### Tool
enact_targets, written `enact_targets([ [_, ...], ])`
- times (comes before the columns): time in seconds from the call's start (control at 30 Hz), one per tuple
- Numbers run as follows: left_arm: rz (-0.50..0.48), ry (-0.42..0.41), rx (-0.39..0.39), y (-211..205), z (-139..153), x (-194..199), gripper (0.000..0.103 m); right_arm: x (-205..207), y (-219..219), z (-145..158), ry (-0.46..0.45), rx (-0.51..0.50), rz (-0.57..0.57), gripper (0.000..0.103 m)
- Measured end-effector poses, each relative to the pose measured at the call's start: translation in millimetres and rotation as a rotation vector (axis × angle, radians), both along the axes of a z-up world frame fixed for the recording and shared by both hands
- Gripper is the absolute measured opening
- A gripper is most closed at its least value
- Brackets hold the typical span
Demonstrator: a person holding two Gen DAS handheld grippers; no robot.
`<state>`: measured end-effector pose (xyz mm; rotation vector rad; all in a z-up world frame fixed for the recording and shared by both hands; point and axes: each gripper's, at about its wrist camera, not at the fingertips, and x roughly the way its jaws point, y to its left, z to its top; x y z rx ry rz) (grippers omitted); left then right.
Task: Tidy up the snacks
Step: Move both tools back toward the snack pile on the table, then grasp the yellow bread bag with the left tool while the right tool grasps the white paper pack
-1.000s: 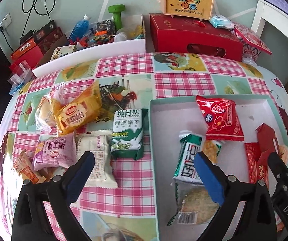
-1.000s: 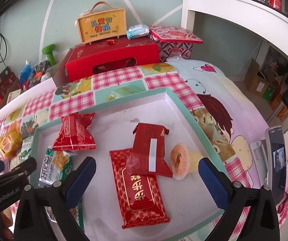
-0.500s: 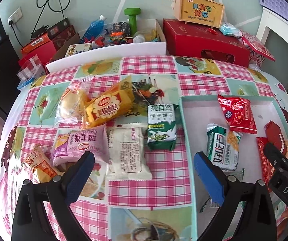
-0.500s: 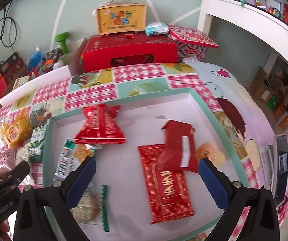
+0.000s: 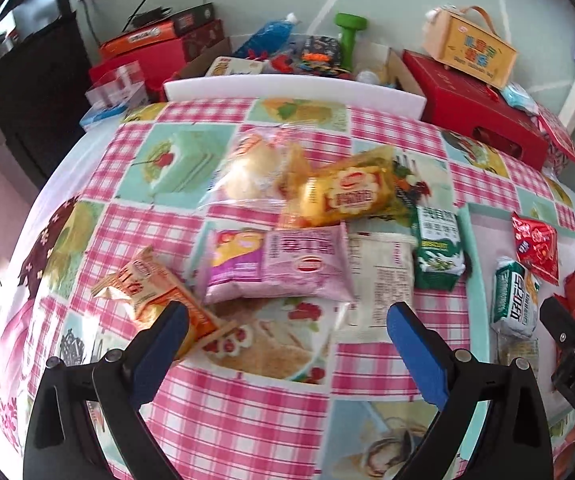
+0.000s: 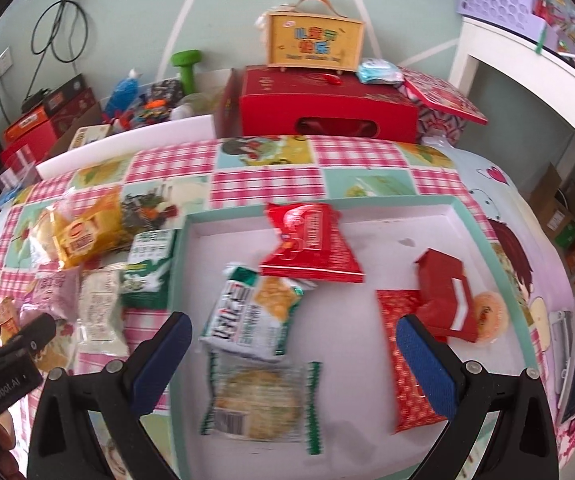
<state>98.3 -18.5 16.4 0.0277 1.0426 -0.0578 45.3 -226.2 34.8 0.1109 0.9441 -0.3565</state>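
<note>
- Loose snacks lie on the checked cloth left of the teal tray: a pink pack, a white pack, a green pack reading "BISCUIT"
- Left gripper hovers wide open, empty, near the pink pack; seemingly choosing a pick
- Next: lower, close on one pack
- Right gripper open, empty, over the tray

Black screw-studded fingers with blue pads.
</note>
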Motion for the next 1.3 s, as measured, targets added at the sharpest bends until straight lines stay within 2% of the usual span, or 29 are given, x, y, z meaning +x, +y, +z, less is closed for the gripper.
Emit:
enact_targets([
  [0.67, 0.179, 0.008, -0.117, 87, -2, 5, 0.099, 18, 70, -9, -0.03, 0.068, 0.159, 0.103],
  [0.93, 0.203, 0.067, -0.149, 95, -23, 12, 0.099, 28, 104, -22, -0.017, 0.054, 0.252, 0.103],
  [1.13, 0.209, 0.084, -0.175, 94, -34, 17, 0.099, 35, 117, -36, -0.018, 0.097, 0.286, 0.103],
  [1.23, 0.207, 0.086, -0.184, 92, -38, 19, 0.089, 37, 121, -41, -0.022, 0.1, 0.292, 0.099],
  [1.3, 0.205, 0.093, -0.188, 92, -40, 20, 0.076, 39, 123, -43, -0.024, 0.099, 0.294, 0.095],
])
